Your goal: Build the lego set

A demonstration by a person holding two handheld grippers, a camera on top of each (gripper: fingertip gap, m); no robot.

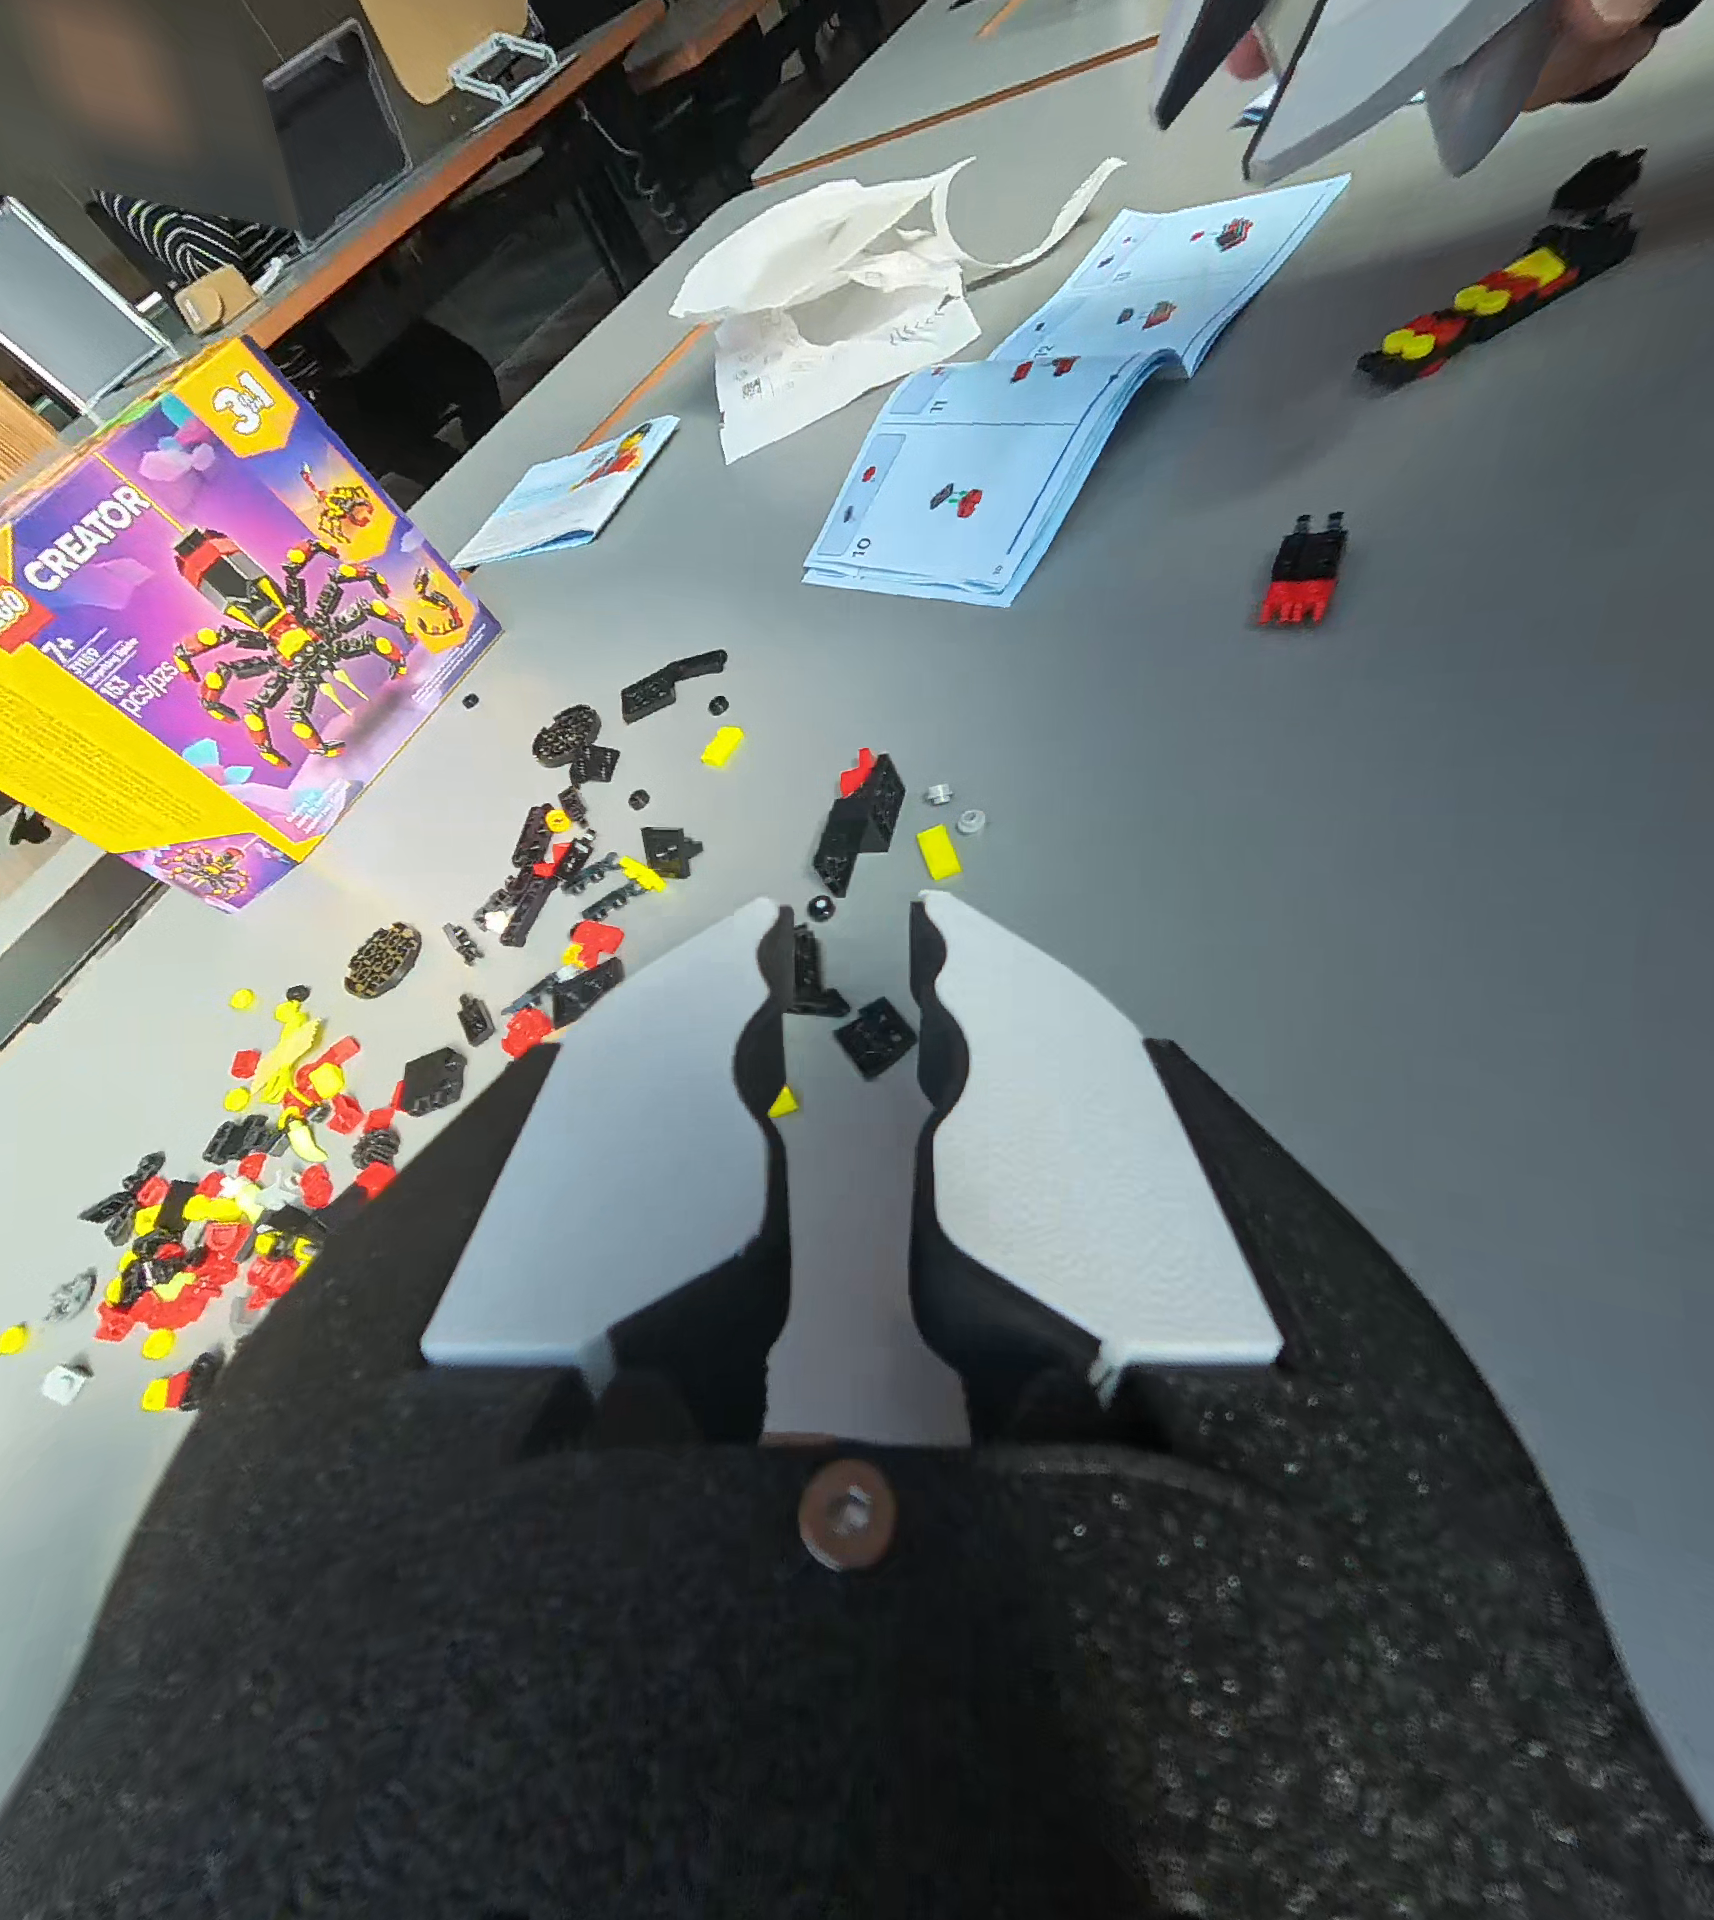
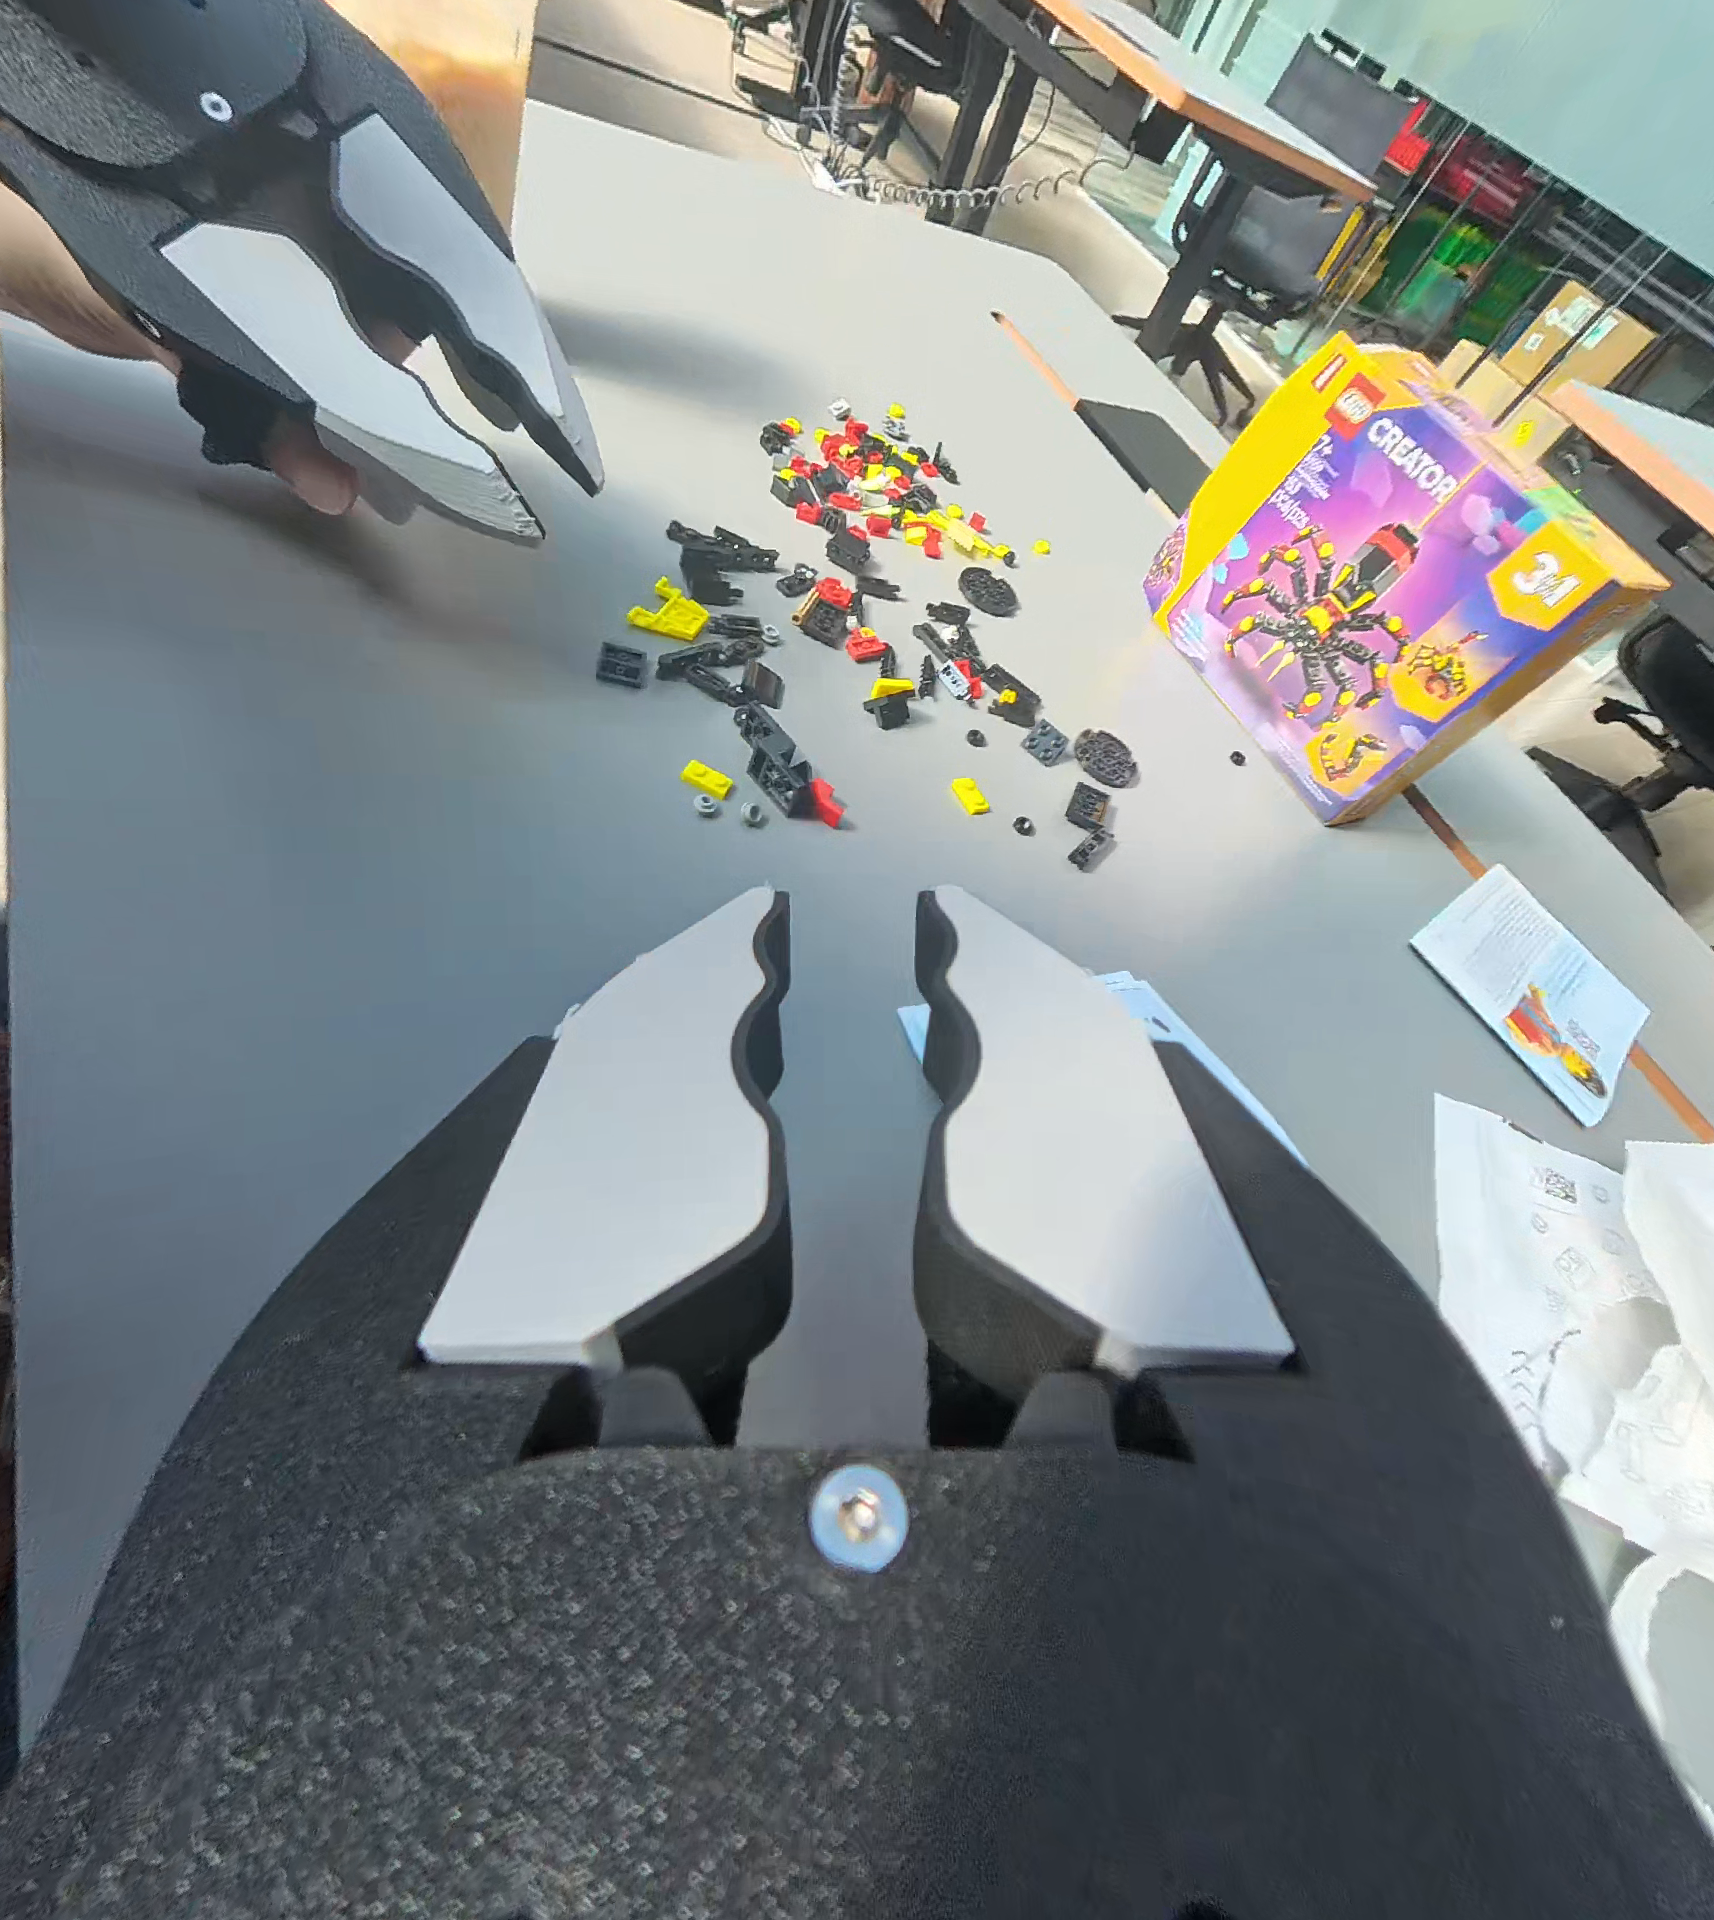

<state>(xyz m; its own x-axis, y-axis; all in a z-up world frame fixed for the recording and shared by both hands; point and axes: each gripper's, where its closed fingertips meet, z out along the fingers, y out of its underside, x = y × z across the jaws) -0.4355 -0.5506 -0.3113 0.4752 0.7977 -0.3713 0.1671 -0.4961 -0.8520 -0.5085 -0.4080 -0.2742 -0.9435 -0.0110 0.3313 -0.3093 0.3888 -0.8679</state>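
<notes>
Clearly your left hand-held gripper (image 1: 845, 914) hung half-open and empty beside the black slope brick (image 1: 858, 821); closing carelessly could have scattered the small loose pieces (image 1: 562, 873) nearby.

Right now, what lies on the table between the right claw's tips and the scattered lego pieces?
Nothing: in the right wrist view, only bare grey table separates the open right claw from the nearest lego pieces.

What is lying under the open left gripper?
Between the left gripper fingers lie small black pieces and one yellow piece on the grey table. Anything beneath the fingers themselves is covered.
</notes>
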